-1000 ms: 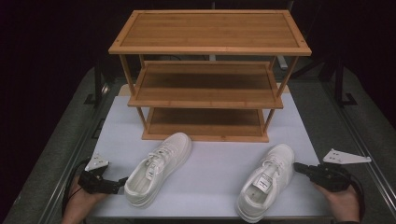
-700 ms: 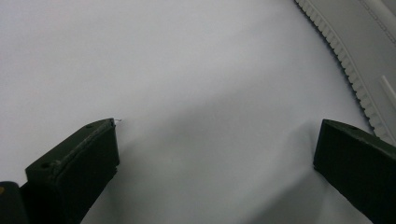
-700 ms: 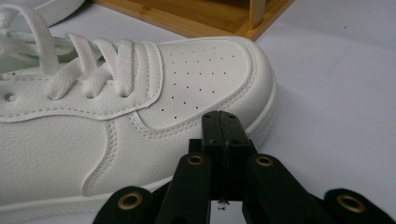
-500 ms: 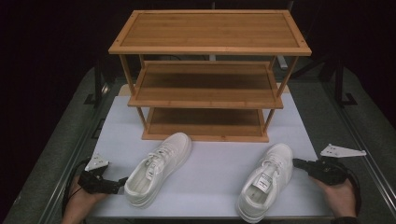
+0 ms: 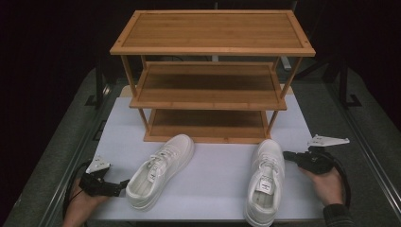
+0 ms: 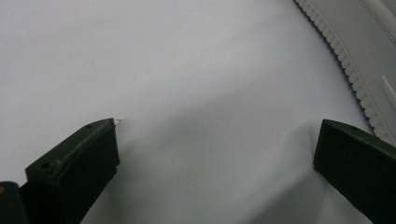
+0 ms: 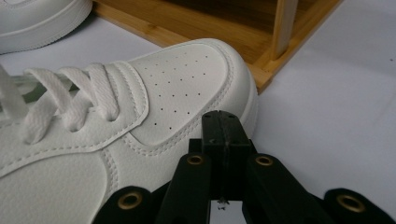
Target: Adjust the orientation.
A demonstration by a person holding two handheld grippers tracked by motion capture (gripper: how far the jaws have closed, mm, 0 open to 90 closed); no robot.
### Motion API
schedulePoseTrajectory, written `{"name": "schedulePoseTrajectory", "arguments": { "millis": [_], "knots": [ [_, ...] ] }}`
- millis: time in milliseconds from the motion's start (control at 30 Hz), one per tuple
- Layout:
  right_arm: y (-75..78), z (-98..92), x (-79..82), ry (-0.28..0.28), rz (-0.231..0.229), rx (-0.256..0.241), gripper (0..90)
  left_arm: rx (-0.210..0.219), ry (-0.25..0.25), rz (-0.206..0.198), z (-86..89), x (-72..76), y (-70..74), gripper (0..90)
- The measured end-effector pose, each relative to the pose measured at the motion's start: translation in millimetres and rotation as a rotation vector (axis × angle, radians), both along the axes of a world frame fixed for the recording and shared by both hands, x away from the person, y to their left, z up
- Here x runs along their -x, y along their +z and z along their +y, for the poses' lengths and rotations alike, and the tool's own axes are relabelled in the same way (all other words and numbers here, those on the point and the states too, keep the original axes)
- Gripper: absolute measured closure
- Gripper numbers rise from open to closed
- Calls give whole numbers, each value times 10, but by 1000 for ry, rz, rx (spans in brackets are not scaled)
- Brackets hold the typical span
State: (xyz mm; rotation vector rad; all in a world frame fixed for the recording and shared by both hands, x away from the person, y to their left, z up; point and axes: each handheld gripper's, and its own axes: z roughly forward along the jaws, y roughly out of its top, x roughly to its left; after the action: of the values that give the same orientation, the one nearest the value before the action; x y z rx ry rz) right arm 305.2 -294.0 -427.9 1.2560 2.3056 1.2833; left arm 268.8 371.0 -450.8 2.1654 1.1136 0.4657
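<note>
Fingers of the right gripper (image 7: 223, 122) are pressed together in the right gripper view, their tip just beside the toe of the right shoe (image 7: 140, 116) — nothing is between them. Beyond the toe stands the rack (image 7: 224, 23), a post rising from its base, and a second shoe's edge (image 7: 37, 21) shows at top left.

From the left gripper view, the left gripper (image 6: 215, 154) has its jaws wide apart over the bare white mat (image 6: 187, 70), holding nothing.

Seen from the high view, two white shoes lie on the mat before the three-shelf rack (image 5: 213, 52): the left shoe (image 5: 161, 170) angled, the right shoe (image 5: 265, 187) toe-on to the bottom shelf. One gripper flanks each — the left gripper (image 5: 124, 185) near its shoe's heel, the right gripper (image 5: 286, 156) by its shoe's side.
</note>
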Motion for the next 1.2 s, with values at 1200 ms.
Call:
{"name": "schedulePoseTrajectory", "arguments": {
  "millis": [1200],
  "knots": [
    [57,837,-455,136,22,29,834,0,0,4,0,-1,2,0]
  ]
}}
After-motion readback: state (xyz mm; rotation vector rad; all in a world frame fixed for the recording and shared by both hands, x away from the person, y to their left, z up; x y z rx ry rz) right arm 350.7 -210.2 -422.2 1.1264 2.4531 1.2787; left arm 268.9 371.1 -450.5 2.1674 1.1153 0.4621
